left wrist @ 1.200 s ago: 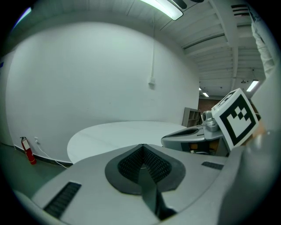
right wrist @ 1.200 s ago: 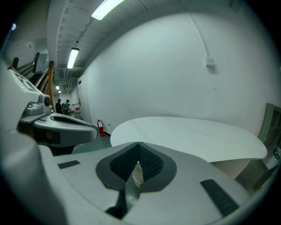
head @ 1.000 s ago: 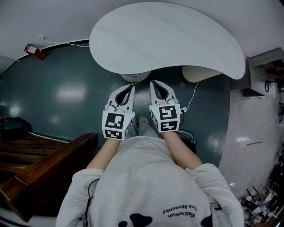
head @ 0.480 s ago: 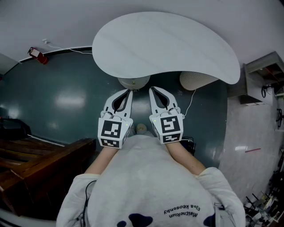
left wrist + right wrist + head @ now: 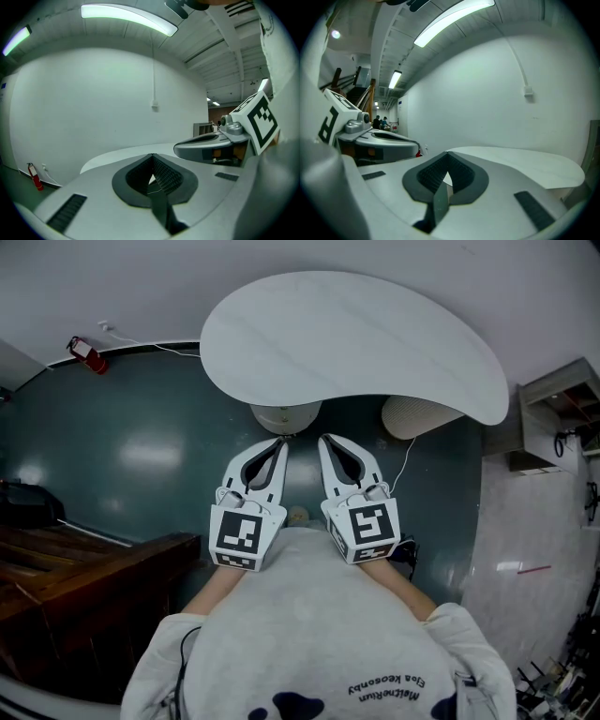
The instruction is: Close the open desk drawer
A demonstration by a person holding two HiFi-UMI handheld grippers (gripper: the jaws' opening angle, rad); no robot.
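Facing white table [image 5: 356,343], wooden furniture [image 5: 94,582] left.

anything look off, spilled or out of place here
Nothing looks spilled, tipped or broken. One oddity: no drawer shows in any view. The left gripper and right gripper are both shut and empty, side by side in front of the white table.

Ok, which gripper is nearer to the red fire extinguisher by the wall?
Left. The left gripper hangs on the same side as the fire extinguisher, well apart from it; the right gripper is beside the left one, farther off.
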